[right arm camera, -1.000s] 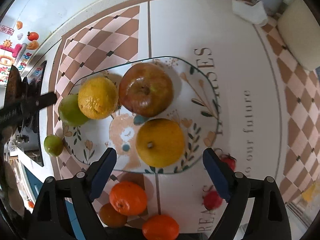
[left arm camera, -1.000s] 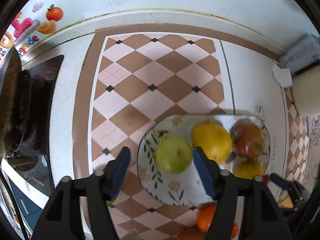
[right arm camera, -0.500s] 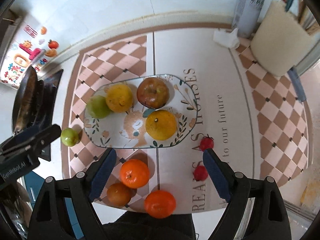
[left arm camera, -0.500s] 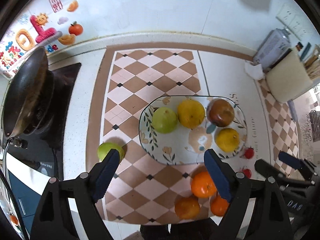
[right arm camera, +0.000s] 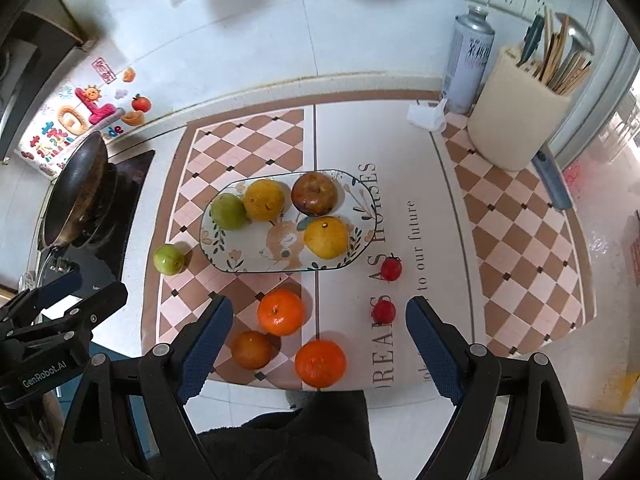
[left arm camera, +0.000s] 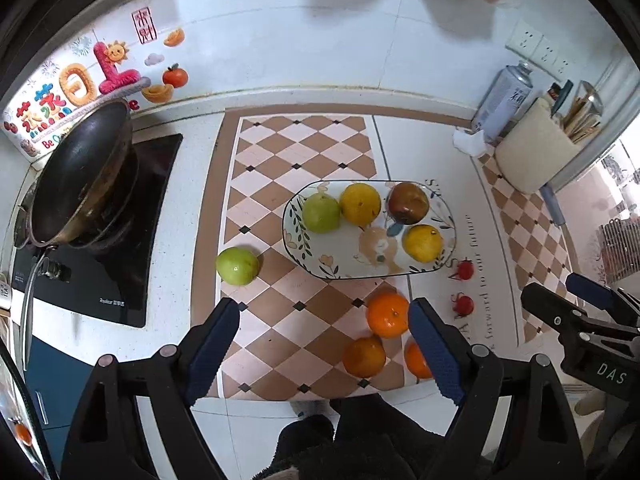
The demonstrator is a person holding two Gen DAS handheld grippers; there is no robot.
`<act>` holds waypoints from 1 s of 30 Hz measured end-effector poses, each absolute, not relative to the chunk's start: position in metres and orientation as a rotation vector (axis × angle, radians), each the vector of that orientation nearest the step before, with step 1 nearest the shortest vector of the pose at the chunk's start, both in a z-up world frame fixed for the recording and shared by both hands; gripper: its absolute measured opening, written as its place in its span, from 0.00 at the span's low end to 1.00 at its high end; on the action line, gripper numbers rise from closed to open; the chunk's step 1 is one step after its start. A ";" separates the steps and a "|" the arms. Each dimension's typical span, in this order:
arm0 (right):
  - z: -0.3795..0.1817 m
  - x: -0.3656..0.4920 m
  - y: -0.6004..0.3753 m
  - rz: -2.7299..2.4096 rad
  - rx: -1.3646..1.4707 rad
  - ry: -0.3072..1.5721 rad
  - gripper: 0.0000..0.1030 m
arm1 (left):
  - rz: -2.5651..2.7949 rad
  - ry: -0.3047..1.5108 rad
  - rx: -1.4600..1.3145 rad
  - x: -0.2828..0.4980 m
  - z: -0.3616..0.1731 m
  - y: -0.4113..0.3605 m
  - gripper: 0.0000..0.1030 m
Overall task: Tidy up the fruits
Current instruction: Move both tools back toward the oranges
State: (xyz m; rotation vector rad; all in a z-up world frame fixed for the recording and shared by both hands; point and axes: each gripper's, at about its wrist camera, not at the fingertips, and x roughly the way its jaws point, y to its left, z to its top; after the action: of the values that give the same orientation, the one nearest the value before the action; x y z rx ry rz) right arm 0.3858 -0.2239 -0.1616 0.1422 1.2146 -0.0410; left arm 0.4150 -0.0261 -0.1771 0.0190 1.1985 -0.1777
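A patterned oval plate [left arm camera: 450, 240] [right arm camera: 362, 200] on the checkered mat holds a green apple [left arm camera: 321, 213] [right arm camera: 228, 211], two yellow citrus [left arm camera: 360, 204] [right arm camera: 326, 237] and a reddish-brown apple [left arm camera: 408, 203] [right arm camera: 313, 193]. A second green apple [left arm camera: 237, 265] [right arm camera: 169, 259] lies on the mat left of the plate. Three oranges [left arm camera: 387, 315] [right arm camera: 280, 312] and two small red fruits [left arm camera: 465, 270] [right arm camera: 391, 268] lie in front of the plate. My left gripper [left arm camera: 324, 320] and right gripper [right arm camera: 319, 320] are both open, empty, high above the counter's front edge.
A dark wok [left arm camera: 84, 176] [right arm camera: 78, 188] sits on the black cooktop at the left. At the back right stand a spray can [left arm camera: 505, 98] [right arm camera: 469, 60], a cream utensil holder [left arm camera: 538, 152] [right arm camera: 518, 120] and a crumpled tissue [right arm camera: 427, 117].
Both grippers have pulled up and back from the plate, so the whole counter now shows. The left gripper opened wider and left the green apple on the plate.
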 end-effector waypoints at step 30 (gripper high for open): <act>-0.314 0.380 -0.232 0.058 0.327 1.566 0.88 | -0.152 1.427 -0.011 0.429 -0.268 -0.032 0.95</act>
State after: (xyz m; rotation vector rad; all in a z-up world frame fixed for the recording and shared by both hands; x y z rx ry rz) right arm 0.3800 -0.2324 -0.3144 0.3266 1.5661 0.0577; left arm 0.4287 -0.0321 -0.2676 -0.0110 1.4267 -0.1522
